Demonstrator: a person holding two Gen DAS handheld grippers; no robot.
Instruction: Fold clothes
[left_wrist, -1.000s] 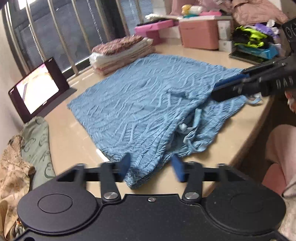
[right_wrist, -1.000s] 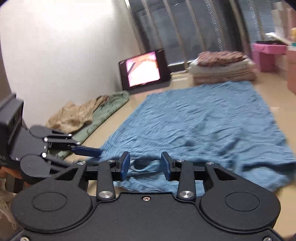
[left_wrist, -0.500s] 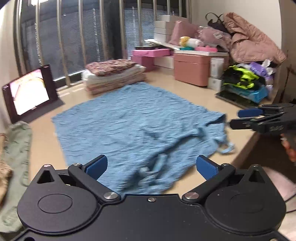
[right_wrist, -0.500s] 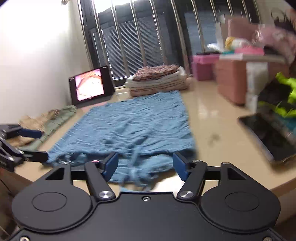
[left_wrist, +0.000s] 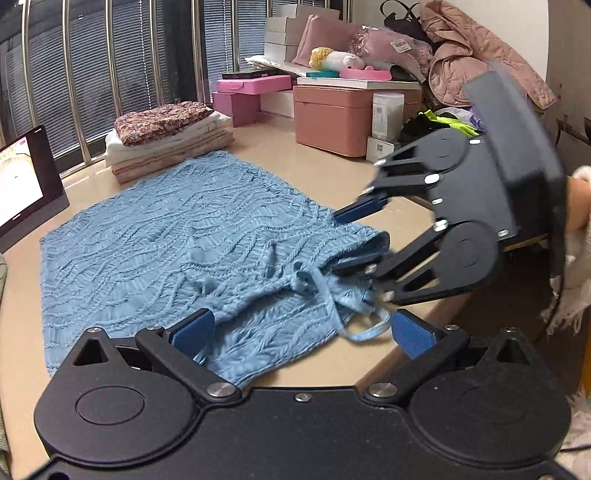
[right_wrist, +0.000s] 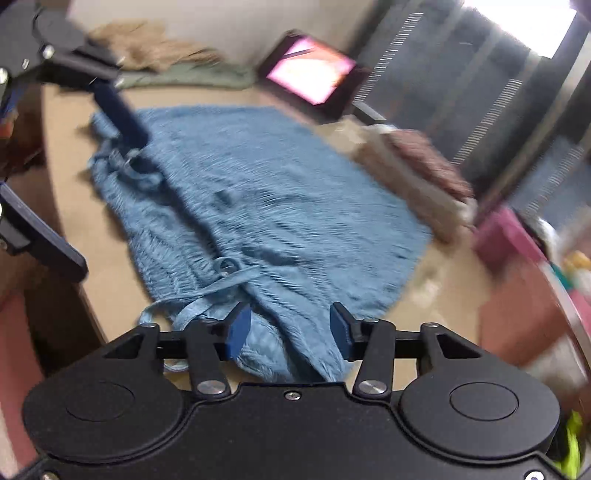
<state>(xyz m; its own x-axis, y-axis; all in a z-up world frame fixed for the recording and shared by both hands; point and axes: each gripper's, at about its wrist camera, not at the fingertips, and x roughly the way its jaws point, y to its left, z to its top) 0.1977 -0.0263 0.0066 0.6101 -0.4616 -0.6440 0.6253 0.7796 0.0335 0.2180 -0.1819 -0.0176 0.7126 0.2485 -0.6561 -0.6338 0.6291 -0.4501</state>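
— Looking at it from here, the blue knit garment (left_wrist: 177, 236) lies spread flat on the table (left_wrist: 303, 173), filling the middle of the left wrist view, with its strappy end bunched toward the lower right of the frame.

— And the grippers?

— Both spread wide, gripping nothing. The left gripper (left_wrist: 301, 334) hovers over the near edge, jaws apart either side of the loose strap (left_wrist: 364, 330). The right gripper (right_wrist: 290, 328), seen in its own blurred view at the lower centre, is also released, with the cloth's corner lying between its jaws.

— So what's the step?

— I'd say picking up that near end to begin a fold. To do it well, each should take a clean bite of the hem at a separate corner, not only the dangling strap, or the body will sag and twist.

— Anything to watch?

— The knit looks soft and stretchy, so lift evenly and carry it straight toward the folded stack (left_wrist: 166, 136) in the upper left of the frame, keeping the edges lined up. Tuck the straps inside first, I'd think.
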